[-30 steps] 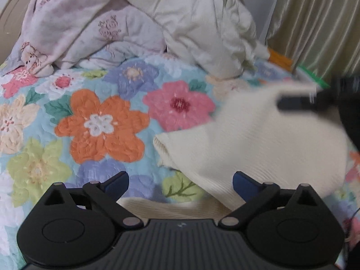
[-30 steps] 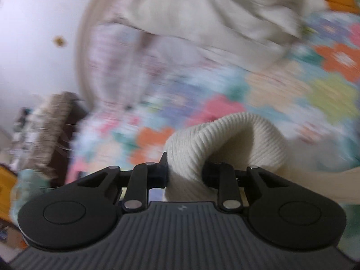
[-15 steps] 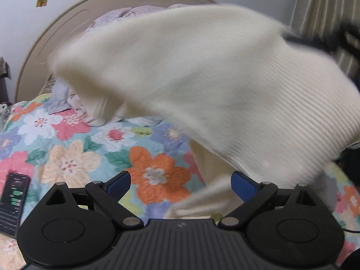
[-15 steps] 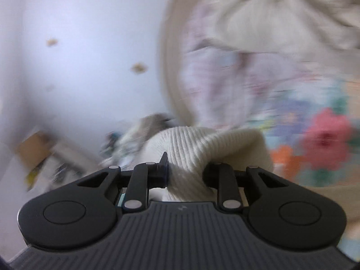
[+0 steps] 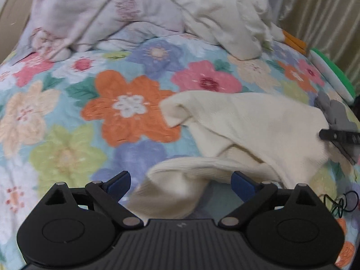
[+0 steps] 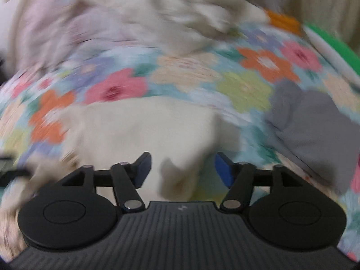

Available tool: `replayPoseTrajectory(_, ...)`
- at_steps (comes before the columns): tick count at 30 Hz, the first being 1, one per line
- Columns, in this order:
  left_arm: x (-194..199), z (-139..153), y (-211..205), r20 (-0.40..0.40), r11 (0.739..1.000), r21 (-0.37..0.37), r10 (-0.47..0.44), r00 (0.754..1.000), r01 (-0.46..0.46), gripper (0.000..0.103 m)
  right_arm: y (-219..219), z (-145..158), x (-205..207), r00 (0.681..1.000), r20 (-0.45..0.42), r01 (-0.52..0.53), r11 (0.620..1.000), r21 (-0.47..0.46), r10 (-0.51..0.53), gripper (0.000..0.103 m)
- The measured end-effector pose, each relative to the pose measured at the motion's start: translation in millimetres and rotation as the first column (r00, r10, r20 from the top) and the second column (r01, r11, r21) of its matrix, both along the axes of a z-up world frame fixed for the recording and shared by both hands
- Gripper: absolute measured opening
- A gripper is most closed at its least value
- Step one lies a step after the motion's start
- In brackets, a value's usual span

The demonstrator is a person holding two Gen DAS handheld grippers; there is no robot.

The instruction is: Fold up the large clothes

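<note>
Both the left gripper (image 5: 181, 183) and the right gripper (image 6: 182, 168) were matte black, with ribbed housings, round side discs, silver pivot screws and blue finger pads (image 5: 118, 183).

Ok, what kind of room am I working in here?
Most likely a bedroom. The cream sweater lies on a bed covered by a flowered quilt, with rumpled bedding heaped at the far end and curtains hanging beside it.
</note>
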State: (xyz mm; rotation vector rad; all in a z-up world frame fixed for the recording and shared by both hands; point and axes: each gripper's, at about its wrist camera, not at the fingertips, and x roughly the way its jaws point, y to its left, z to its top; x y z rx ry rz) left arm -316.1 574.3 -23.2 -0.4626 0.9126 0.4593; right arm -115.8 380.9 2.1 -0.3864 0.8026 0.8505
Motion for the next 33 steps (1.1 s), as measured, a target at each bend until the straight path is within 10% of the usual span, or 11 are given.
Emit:
replayPoseTrajectory(8, 24.5, -26.6, -25.4, -0.081, 0.991, 0.111, -0.062, 0.995, 0.071, 0.101, 77.2, -42.4, -41.4, 0.962, 0.034, -0.266, 0.955, -0.133, 0.273, 0.066)
replayPoseTrajectory(10, 27.8, -31.6, -31.4, -0.086, 0.981, 0.167, -0.083, 0.993, 0.097, 0.101, 86.1, -52.0, -38.5, 0.956, 0.003, -0.289, 0.945, -0.154, 0.293, 0.048)
replayPoseTrajectory(11, 29.4, -33.2, -33.2, -0.093, 0.977, 0.187, -0.09, 0.992, 0.106, 0.101, 87.5, -53.6, -35.4, 0.953, -0.031, -0.302, 0.942, -0.146, 0.301, 0.017)
replayPoseTrajectory(14, 37.6, -40.0, -38.7, -0.132, 0.959, 0.249, -0.105, 0.986, 0.135, 0.096, 75.3, -42.1, -26.9, 0.966, -0.064, -0.257, 0.962, -0.091, 0.252, 0.006)
replayPoseTrajectory(18, 39.2, -40.2, -35.9, -0.133, 0.969, 0.213, -0.101, 0.986, 0.128, 0.047, 12.2, 0.7, -1.9, 0.988, -0.116, -0.096, 0.994, 0.049, 0.101, 0.006)
replayPoseTrajectory(21, 33.3, -30.4, -35.5, -0.104, 0.968, 0.212, -0.115, 0.988, 0.135, 0.049, -17.6, 6.0, 9.8, 0.992, -0.12, -0.024, 0.999, 0.042, 0.029, 0.006)
replayPoseTrajectory(25, 34.3, -23.7, -46.9, -0.07, 0.95, 0.241, -0.187, 0.98, 0.198, 0.101, -26.5, -0.1, 18.8, 0.996, -0.079, -0.04, 0.999, 0.001, 0.039, 0.007)
replayPoseTrajectory(30, 60.2, -46.4, -67.5, -0.167, 0.913, 0.32, -0.21, 0.963, 0.254, 0.102, -12.4, -9.2, 9.1, 0.987, -0.019, -0.159, 0.987, -0.036, 0.158, 0.028)
replayPoseTrajectory(33, 60.6, -59.4, -64.0, -0.141, 0.934, 0.283, -0.185, 0.973, 0.219, 0.079, 12.6, -19.6, -2.5, 0.958, 0.071, -0.269, 0.957, -0.112, 0.278, 0.05)
